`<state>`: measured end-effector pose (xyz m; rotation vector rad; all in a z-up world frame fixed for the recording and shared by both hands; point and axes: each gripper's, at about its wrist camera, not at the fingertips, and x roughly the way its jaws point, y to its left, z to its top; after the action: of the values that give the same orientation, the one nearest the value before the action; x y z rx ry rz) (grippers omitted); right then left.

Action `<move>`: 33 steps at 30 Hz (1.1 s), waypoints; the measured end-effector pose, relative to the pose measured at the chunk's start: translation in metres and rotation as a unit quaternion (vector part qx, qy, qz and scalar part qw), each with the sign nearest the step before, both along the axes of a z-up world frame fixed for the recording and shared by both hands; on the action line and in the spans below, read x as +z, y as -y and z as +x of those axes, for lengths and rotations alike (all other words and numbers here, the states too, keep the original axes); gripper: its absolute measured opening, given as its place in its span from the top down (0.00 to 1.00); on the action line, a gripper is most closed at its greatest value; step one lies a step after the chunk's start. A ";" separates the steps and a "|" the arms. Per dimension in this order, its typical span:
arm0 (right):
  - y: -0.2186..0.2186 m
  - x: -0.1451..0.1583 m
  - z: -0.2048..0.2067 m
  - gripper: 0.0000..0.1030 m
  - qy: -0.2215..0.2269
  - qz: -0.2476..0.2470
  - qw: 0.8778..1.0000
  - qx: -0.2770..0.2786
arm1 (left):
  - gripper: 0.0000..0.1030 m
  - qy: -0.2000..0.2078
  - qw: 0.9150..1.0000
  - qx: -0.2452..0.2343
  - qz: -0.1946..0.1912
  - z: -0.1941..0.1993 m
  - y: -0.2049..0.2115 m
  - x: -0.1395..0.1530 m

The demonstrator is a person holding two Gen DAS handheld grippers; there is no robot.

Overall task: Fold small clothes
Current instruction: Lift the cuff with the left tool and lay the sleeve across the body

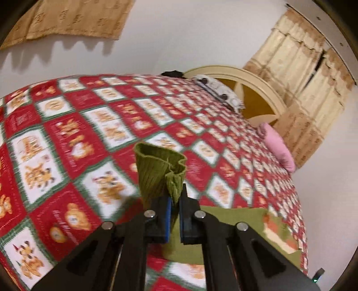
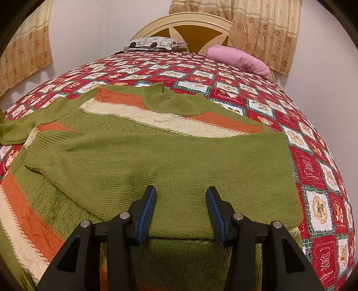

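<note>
A green knitted sweater (image 2: 156,161) with orange and cream stripes lies spread flat on a bed, covering most of the near part of the red, white and green patterned bedspread (image 2: 313,165). One sleeve is folded across its body; the round collar (image 2: 176,101) points toward the headboard.

Only the right wrist view shows the whole garment. There the right gripper (image 2: 181,210) hovers just over the folded sleeve, its blue-padded jaws spread apart with nothing pinched between them.

Only the left wrist view shows the other sleeve's ribbed cuff (image 1: 160,170), raised off the bed. The left gripper (image 1: 175,201) has its jaws pressed together on this cuff, which stands up above the fingertips. Behind it, a small part of the sweater's body lies low at the right, blurred.

Farther off, both views show a pink pillow (image 2: 239,60), a grey patterned pillow (image 2: 154,43), a cream headboard (image 2: 190,20), gold floral curtains (image 2: 264,33) and a white wall (image 1: 179,33).
</note>
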<state>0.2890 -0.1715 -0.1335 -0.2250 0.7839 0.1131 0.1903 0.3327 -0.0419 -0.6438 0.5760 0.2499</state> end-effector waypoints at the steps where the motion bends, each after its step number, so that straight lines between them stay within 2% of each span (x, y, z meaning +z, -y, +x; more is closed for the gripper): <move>1: 0.000 0.000 0.000 0.53 0.000 0.001 1.000 0.000 | 0.95 0.007 1.000 -0.008 -0.001 0.003 0.006 0.005; 12: 0.001 0.001 0.001 0.53 0.000 0.010 1.000 -0.002 | 0.95 0.061 0.993 -0.100 -0.010 0.039 0.090 0.065; 17: 0.001 0.001 0.001 0.53 0.000 0.014 1.000 -0.002 | 0.95 0.087 0.987 -0.136 -0.012 0.053 0.133 0.090; 23: 0.002 0.001 0.001 0.53 -0.001 0.018 1.000 -0.002 | 0.95 0.110 0.975 -0.193 -0.022 0.070 0.190 0.114; 28: 0.004 0.001 0.001 0.52 -0.001 0.024 1.000 -0.002 | 0.95 0.112 0.964 -0.239 -0.030 0.085 0.243 0.119; 33: 0.003 0.001 0.000 0.52 -0.001 0.026 1.000 -0.003 | 0.95 0.101 0.957 -0.269 -0.041 0.102 0.292 0.106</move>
<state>0.2890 -0.1748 -0.1330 -0.1743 0.7819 0.1282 0.2925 0.0403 0.0636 -0.5614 0.5456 -0.3492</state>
